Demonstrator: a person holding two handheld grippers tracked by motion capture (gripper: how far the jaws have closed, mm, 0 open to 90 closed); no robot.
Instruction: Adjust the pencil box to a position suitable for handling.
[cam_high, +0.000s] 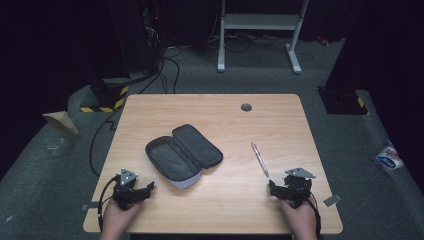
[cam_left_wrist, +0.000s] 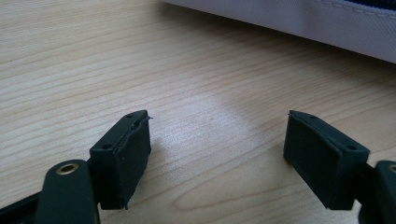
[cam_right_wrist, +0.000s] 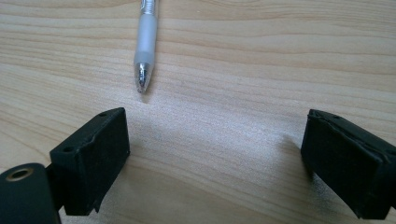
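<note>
An open dark pencil case (cam_high: 182, 156) with a pale grey outside lies on the wooden table (cam_high: 215, 115), its lid folded back to the right. A silver pen (cam_high: 259, 158) lies to the right of it. My left gripper (cam_high: 149, 188) rests near the table's front left, open, just short of the case's near end; the case's pale wall (cam_left_wrist: 299, 18) shows beyond its jaws. My right gripper (cam_high: 271, 186) rests at the front right, open, just behind the pen's tip (cam_right_wrist: 143, 79). Nothing lies between either pair of jaws.
A round grommet (cam_high: 246, 107) sits in the table near its far edge. On the carpet stand a white frame's legs (cam_high: 295, 55) at the back, cables (cam_high: 165, 70) at the back left and a packet (cam_high: 388, 157) at the right.
</note>
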